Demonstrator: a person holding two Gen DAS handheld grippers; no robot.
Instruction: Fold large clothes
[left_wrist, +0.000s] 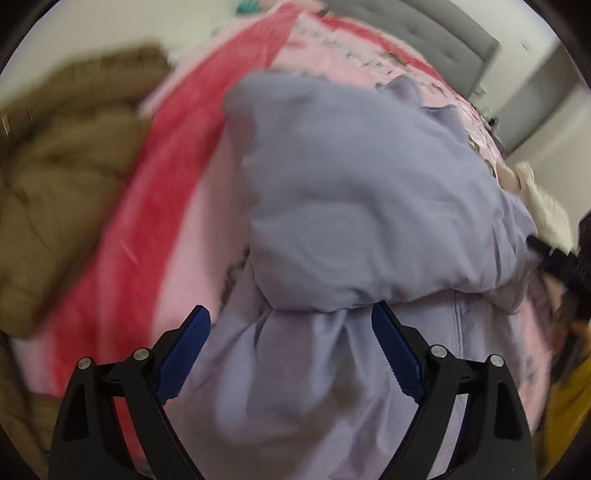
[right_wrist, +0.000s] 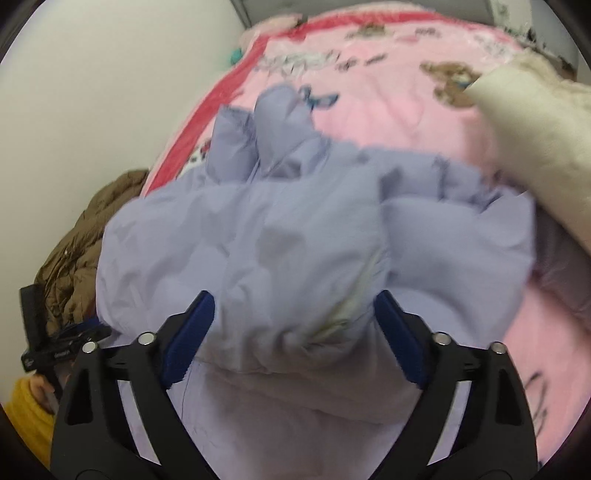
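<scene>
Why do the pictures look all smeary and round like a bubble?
In the left wrist view, the brown coat and pink blanket smear badly, while the left gripper stays sharp. In the right wrist view, the lilac jacket is softly blurred, and the right gripper looks crisp. Both views bulge from the fisheye lens, with dark corners. Light is even, no glare.

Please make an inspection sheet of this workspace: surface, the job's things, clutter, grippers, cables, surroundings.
Surface: pink blanket with red border, printed figures.
Job's things: lilac padded jacket, bunched and partly folded, in the middle.
Clutter: brown padded coat at the left; cream garment at the right.
Grippers: left gripper and right gripper open over the jacket, blue fingers apart, fabric between them.
Cables: nothing seen.
Surroundings: white wall, grey headboard.
</scene>
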